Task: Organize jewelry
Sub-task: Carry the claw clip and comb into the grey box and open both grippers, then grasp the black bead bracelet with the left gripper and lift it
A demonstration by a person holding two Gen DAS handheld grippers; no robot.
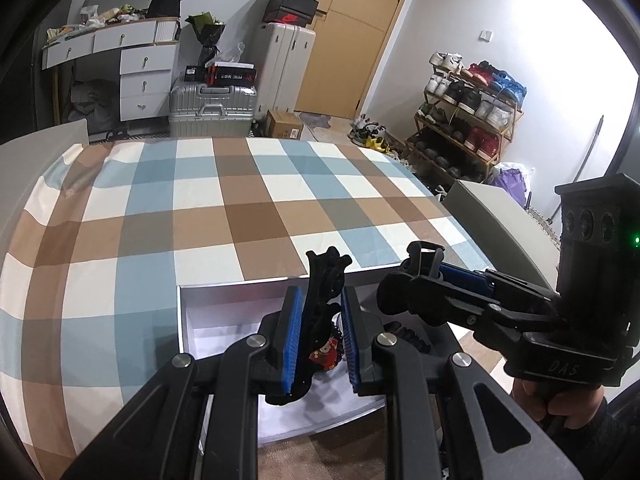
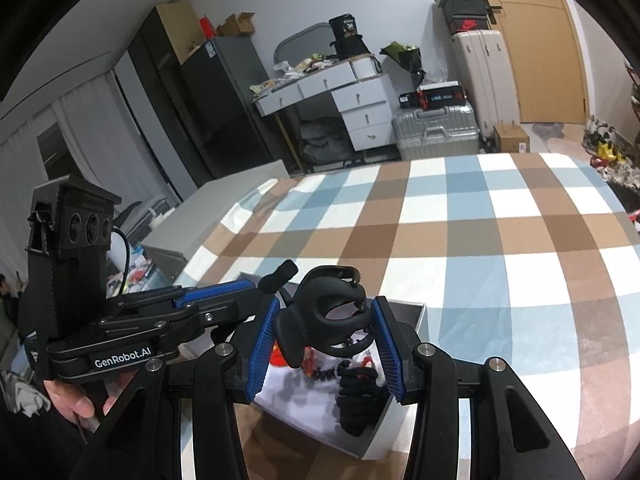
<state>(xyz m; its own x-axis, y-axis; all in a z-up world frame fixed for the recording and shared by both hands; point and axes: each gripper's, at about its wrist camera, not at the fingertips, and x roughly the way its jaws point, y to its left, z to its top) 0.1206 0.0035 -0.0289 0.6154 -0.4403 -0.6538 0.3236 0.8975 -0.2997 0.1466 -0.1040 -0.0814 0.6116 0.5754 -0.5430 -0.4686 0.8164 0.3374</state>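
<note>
Beyond the far edge of the blue, brown and white checked tablecloth (image 1: 240, 208) stand a white drawered desk (image 1: 132, 64), a ribbed silver suitcase (image 1: 212, 110) and a tall cream suitcase (image 1: 284, 64). A tan wooden door (image 1: 360, 32) meets pale walls; a wooden shoe rack (image 1: 468, 120) stands right.

**Materials and finishes on view**

Checked bedspread (image 1: 240, 208): woven cloth, matt, smooth, in blue, brown and white.
White box (image 1: 224, 320), at 6 o'clock of the bedspread: card or paperboard, smooth satin walls.
Left gripper (image 1: 320, 332): matt black plastic arms, ribbed blue rubbery pads, bright metal pivot pins; holds a matt black plastic holder (image 1: 324, 280).
Right gripper (image 2: 324, 344): same finish; holds a smooth black plastic clip (image 2: 332, 312).
Beaded bracelet (image 2: 320, 374): glossy dark beads.
Suitcase (image 1: 212, 108), 12 o'clock: ribbed metallic silver.
Door (image 1: 360, 36): matt wood.
</note>
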